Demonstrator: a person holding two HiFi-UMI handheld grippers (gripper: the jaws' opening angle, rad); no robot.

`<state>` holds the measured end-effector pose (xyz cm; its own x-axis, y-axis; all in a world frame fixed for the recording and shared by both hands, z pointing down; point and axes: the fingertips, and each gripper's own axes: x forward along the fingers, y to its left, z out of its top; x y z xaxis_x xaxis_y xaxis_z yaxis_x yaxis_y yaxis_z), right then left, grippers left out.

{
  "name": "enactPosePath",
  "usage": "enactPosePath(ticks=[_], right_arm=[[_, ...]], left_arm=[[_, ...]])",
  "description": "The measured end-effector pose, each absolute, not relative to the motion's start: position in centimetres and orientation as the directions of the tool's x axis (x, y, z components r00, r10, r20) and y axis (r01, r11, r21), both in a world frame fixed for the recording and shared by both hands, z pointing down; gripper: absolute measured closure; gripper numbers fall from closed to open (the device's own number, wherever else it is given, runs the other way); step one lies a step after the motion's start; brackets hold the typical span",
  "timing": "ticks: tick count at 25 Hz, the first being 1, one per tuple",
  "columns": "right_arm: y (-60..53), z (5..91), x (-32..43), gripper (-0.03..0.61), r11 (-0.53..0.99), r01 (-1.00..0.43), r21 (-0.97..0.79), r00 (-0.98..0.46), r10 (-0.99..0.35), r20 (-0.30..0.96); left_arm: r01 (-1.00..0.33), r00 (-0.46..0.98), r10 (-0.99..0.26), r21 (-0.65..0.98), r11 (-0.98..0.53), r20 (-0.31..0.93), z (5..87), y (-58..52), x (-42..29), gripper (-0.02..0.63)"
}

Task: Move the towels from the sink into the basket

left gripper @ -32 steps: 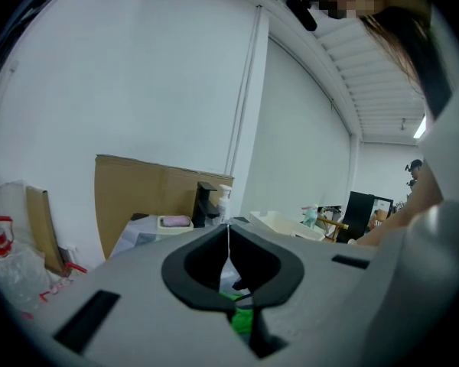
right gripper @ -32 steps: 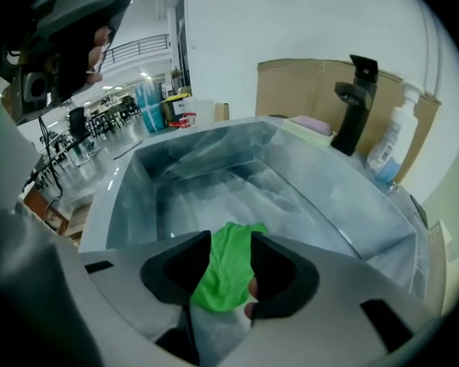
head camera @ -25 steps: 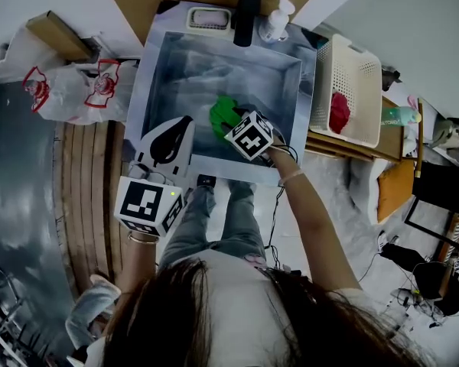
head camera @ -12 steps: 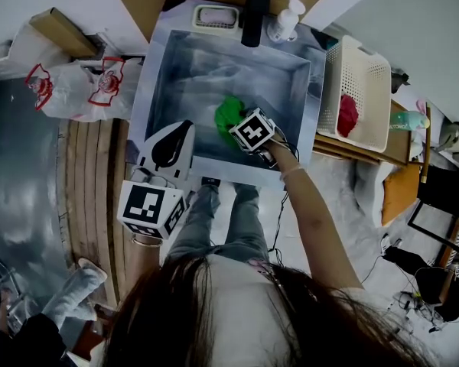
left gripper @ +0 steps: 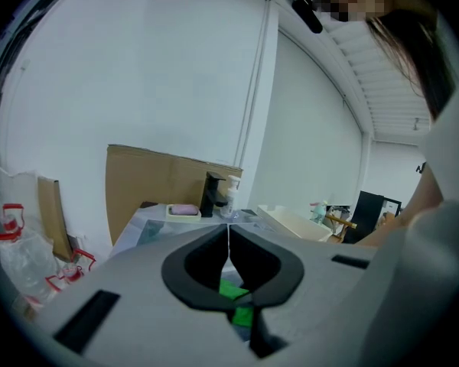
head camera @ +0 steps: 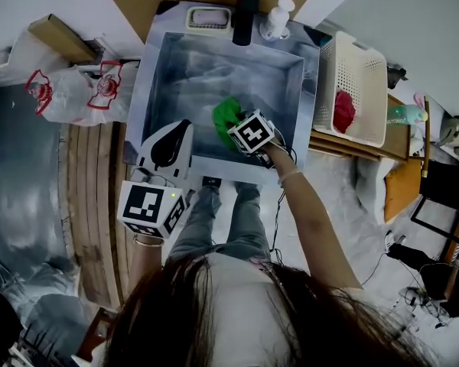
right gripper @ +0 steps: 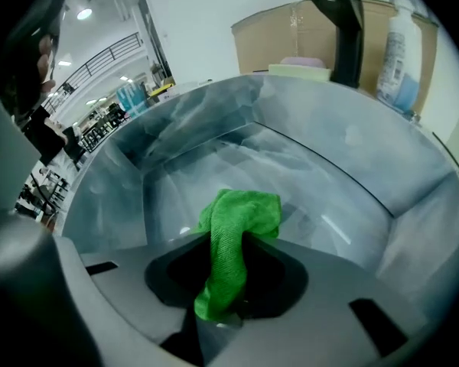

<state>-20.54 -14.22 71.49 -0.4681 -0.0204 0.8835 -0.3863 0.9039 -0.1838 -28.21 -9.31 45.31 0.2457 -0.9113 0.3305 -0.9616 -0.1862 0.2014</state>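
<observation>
Steel sink point(head camera: 214, 67): one green towel point(head camera: 228, 114), clamped between the jaws of the right gripper point(right gripper: 228, 277), which have just been closing. White basket point(head camera: 357, 52), beside the sink: one red towel point(head camera: 342, 111). Left gripper point(left gripper: 229, 237): jaws together, empty, by the sink's near rim. Back rim: soap dish point(head camera: 209, 17), black faucet point(head camera: 245, 10), pump bottle point(head camera: 275, 18). Floor: wooden boards point(head camera: 92, 189), plastic bags point(head camera: 76, 94)

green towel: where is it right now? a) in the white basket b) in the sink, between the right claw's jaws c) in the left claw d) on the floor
b: the green towel sits between the jaws of the right claw, which have just been closing on it, down in the sink.
</observation>
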Motion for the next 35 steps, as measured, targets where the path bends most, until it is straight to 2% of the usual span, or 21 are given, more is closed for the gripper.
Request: enactPosePath(ticks=[12,35], right_arm=[[-14.0,64.7,-20.8,0.463,0.888,-0.422,-0.184,-0.625,-0.137,0.769],[-13.3,54.1,-17.6,0.465,0.877,-0.439,-0.195,-0.788,-0.272,0.552]], left_arm=[[-0.964,0.243,-0.916,0.184,-0.192,0.318,43.7,-9.6,-26.5,0.604],[-0.961,0.272,-0.917,0.136,-0.242,0.293,39.7,-11.3,-21.2,0.604]])
